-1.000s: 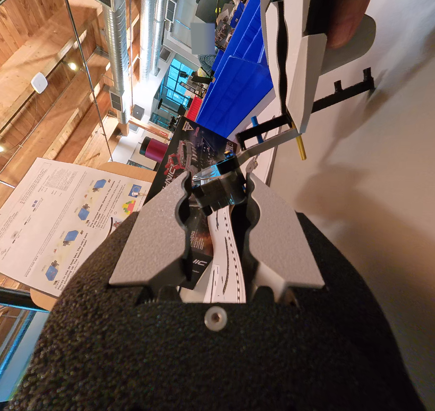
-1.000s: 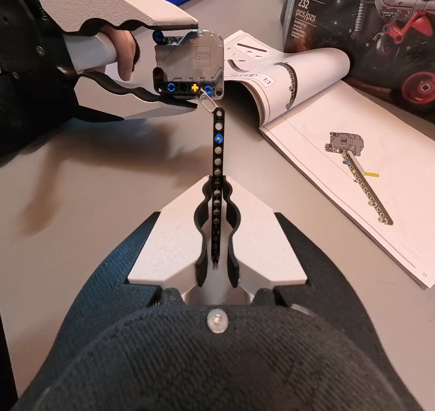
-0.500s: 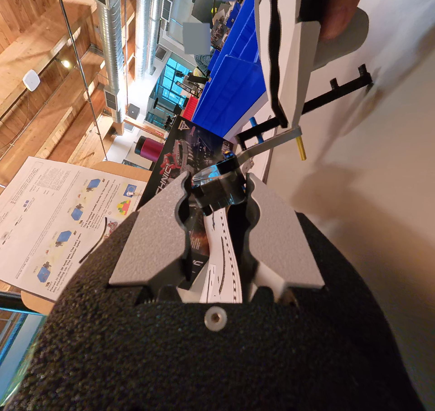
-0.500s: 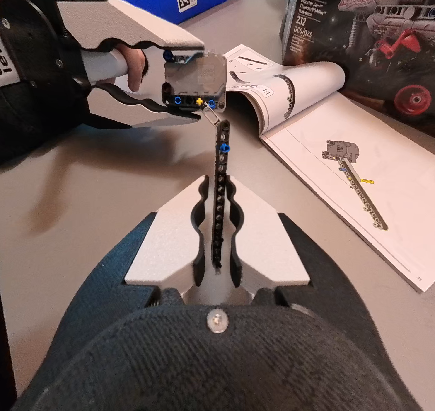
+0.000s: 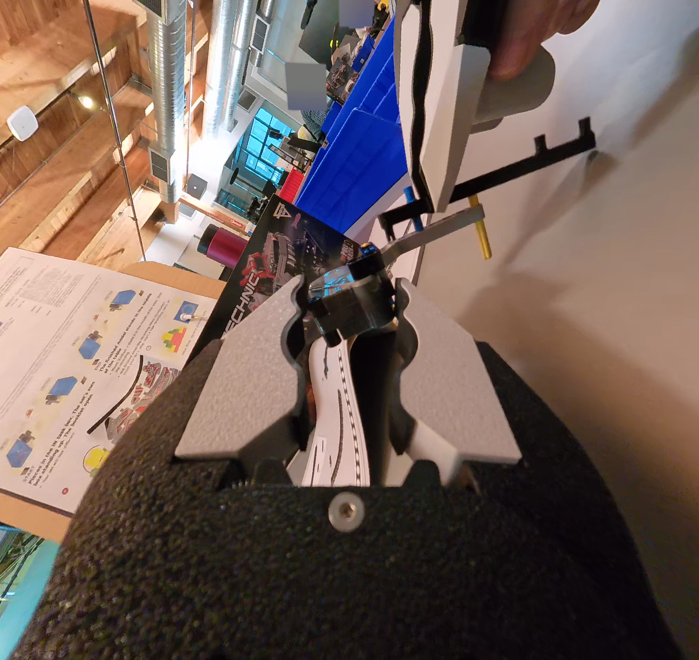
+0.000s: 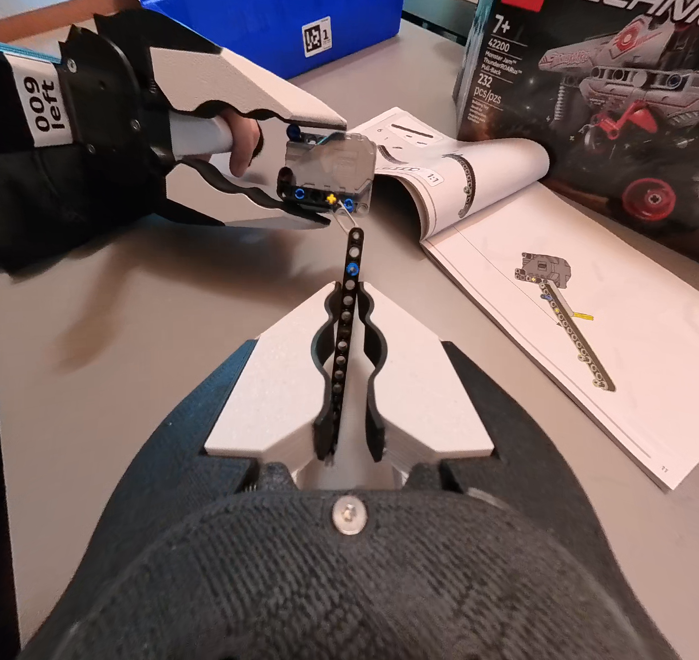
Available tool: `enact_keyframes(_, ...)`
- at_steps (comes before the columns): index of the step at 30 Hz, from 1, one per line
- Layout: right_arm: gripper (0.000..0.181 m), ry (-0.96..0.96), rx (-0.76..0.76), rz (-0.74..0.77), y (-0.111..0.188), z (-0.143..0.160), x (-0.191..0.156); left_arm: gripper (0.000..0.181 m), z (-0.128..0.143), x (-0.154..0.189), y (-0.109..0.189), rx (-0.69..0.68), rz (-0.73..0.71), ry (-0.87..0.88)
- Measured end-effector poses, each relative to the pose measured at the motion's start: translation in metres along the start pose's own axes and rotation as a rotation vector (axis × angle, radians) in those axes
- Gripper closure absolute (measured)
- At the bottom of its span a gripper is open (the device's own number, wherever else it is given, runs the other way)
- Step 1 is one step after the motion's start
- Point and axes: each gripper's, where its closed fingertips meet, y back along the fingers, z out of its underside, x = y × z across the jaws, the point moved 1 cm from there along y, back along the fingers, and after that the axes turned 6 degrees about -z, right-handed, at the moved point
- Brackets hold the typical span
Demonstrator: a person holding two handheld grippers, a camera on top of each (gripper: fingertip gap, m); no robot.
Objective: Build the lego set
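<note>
Set box (image 6: 590,86) is cut off by the right edge.

Grey table (image 6: 113,320) below, blue bins (image 6: 272,2) at its far edge. Overhead, wood ceiling (image 5: 49,86) with beams, silver ducts (image 5: 166,86), a white ceiling device (image 5: 23,123), one lit lamp (image 5: 86,101). Farther off, tall windows (image 5: 261,142) glowing blue.

Booklet (image 6: 548,263) on table (image 6: 151,320), box (image 6: 586,74) behind it, bin (image 6: 264,6) left of box
</note>
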Motion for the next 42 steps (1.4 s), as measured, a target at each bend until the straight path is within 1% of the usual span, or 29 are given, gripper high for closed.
enact_keyframes(1,0.176,-0.001,0.0,0.0,0.0,0.0,0.0,0.138,0.0,0.0,0.0,0.002,0.0,0.002)
enact_keyframes(10,0.175,-0.021,0.016,-0.024,0.003,-0.001,-0.001,0.139,-0.003,0.001,0.0,0.022,0.004,0.02)
enact_keyframes(15,0.175,0.003,0.005,-0.018,0.003,-0.001,-0.002,0.138,-0.003,0.002,0.0,0.026,0.009,0.032)
enact_keyframes(19,0.175,0.022,-0.004,-0.011,0.002,-0.001,-0.002,0.139,-0.002,0.003,-0.001,0.027,0.022,0.076)
enact_keyframes(24,0.174,0.019,0.001,-0.041,0.004,0.0,-0.005,0.139,-0.002,0.006,-0.001,0.032,0.039,0.108)
enact_keyframes(42,0.173,0.027,-0.022,-0.077,0.004,0.008,-0.006,0.138,-0.005,0.016,-0.002,0.023,0.06,0.058)
